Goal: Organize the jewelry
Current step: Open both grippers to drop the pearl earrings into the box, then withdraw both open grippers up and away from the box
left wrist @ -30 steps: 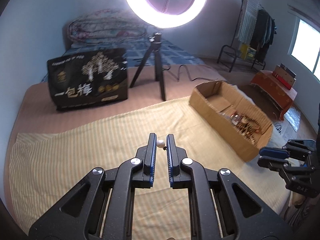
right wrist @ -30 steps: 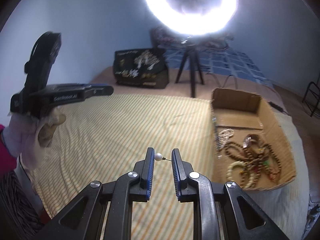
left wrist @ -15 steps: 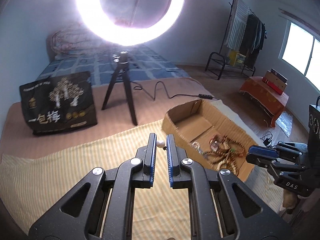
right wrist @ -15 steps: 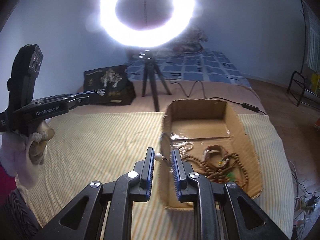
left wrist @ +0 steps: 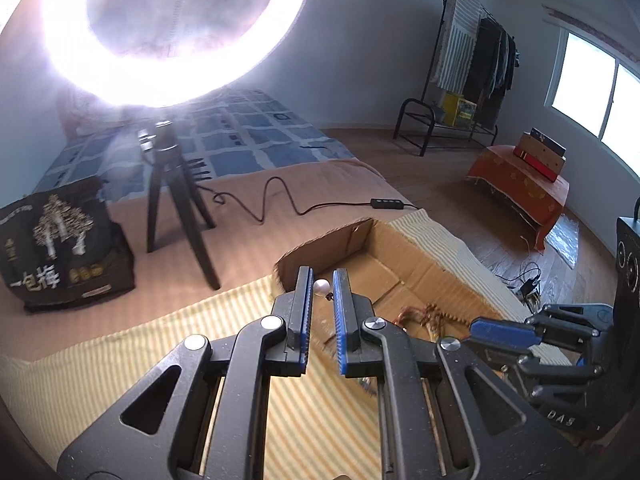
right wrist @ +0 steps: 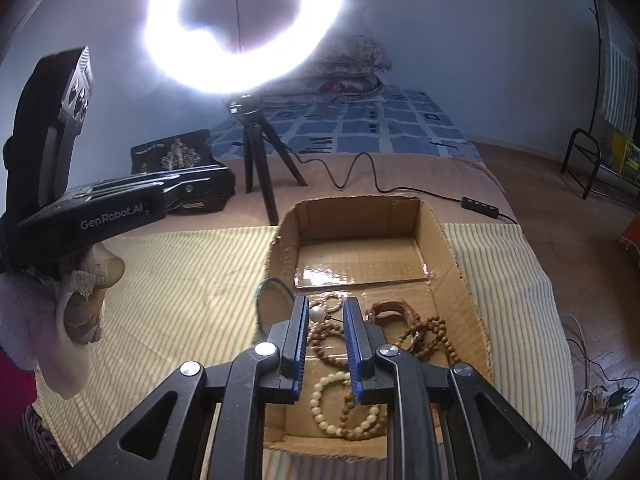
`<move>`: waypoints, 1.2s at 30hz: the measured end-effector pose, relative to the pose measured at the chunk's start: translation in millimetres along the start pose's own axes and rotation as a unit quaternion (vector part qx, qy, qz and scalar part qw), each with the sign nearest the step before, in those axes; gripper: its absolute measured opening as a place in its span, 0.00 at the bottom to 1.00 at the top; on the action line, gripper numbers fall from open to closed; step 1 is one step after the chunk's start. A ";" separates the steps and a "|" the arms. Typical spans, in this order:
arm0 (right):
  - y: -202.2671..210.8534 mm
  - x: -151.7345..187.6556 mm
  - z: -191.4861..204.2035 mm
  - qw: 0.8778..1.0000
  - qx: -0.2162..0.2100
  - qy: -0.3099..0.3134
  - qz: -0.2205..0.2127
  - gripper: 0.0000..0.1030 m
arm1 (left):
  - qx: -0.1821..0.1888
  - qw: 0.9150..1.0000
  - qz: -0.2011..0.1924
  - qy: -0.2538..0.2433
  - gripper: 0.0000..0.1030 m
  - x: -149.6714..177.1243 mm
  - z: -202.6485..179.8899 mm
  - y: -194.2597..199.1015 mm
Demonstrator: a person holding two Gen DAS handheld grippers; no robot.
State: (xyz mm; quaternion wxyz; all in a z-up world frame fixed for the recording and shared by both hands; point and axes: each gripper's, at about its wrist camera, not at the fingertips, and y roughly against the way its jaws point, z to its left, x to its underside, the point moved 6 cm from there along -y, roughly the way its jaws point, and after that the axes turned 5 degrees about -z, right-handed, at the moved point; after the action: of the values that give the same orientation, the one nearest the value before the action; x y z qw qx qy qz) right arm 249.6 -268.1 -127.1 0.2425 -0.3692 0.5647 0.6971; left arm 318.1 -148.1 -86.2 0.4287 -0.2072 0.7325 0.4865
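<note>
White lettering reading "GenRobot.AI" runs along the side of the black plastic left gripper [right wrist: 120, 200] as seen from the right wrist camera. From the left wrist camera, the black body of the right gripper [left wrist: 500, 330] carries pale embossed characters near its lower edge that read roughly as "DAS", seen upside down. The black glossy gift bag printed with a pale tree [left wrist: 60, 256], standing on the brown blanket near the bed's left edge, bears large white Chinese characters "一包梅"; the smaller arched line above the tree is too blurred to read.
</note>
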 end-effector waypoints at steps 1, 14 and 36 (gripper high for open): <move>-1.8 -0.7 -1.9 1.000 0.001 -0.001 0.001 0.16 | 0.001 1.000 0.000 0.000 0.08 -1.9 -2.9 -3.7; -15.5 -2.3 -12.8 1.000 0.003 -0.019 0.015 0.16 | 0.011 1.000 0.010 0.013 0.08 -11.7 -22.5 -42.4; -17.6 -0.7 -14.9 0.999 0.054 -0.001 0.010 0.98 | -0.012 1.000 -0.009 0.023 0.73 -18.5 -13.1 -42.1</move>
State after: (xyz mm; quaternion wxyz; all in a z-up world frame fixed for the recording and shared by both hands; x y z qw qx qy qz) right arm 266.9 -278.1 -138.5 0.2550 -0.3492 0.6050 0.6685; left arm 353.0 -180.4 -91.3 0.4138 -0.2303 0.7343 0.4864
